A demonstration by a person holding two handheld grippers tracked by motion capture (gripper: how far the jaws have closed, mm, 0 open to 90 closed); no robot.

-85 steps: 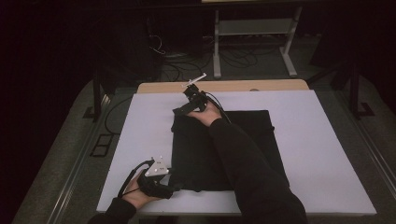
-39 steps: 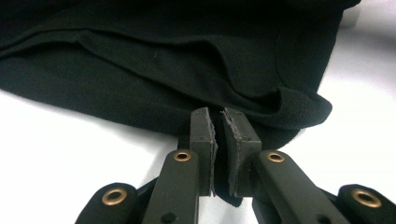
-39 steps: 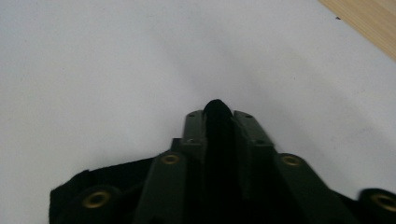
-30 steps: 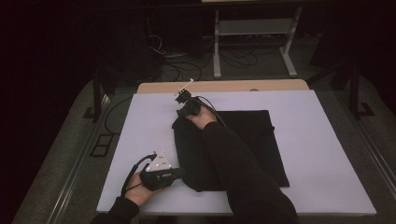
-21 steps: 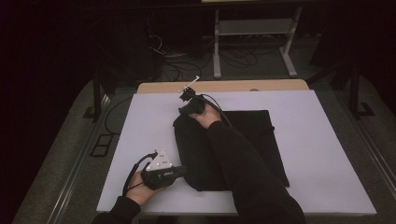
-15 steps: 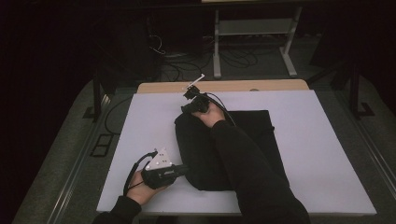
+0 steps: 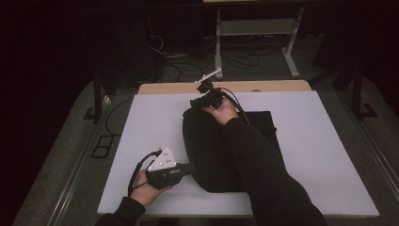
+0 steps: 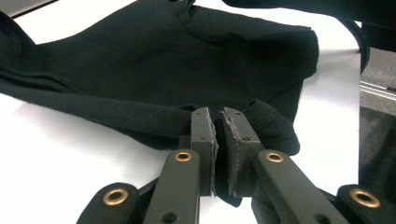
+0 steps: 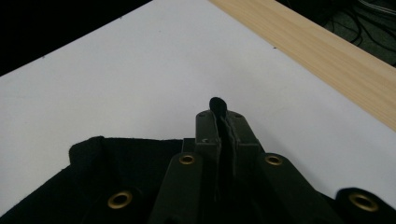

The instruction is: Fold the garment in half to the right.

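A black cloth garment lies spread on the white table top, partly under the person's right forearm. In the left gripper view my left gripper is shut on the near folded edge of the black cloth. From above, the left gripper sits at the cloth's near left corner. My right gripper is at the cloth's far left corner. In the right gripper view the right gripper is shut, with a tab of black cloth sticking out between the jaws.
A wooden strip runs along the table's far edge, seen as the wooden strip in the right gripper view. Beyond it stand a metal shelf frame and floor cables. Bare white table top lies to the right.
The left gripper has slid right onto the cloth's near left corner and closed on it. The right gripper stayed at the far corner, shifting slightly right; the cloth's left edge has bunched inward.
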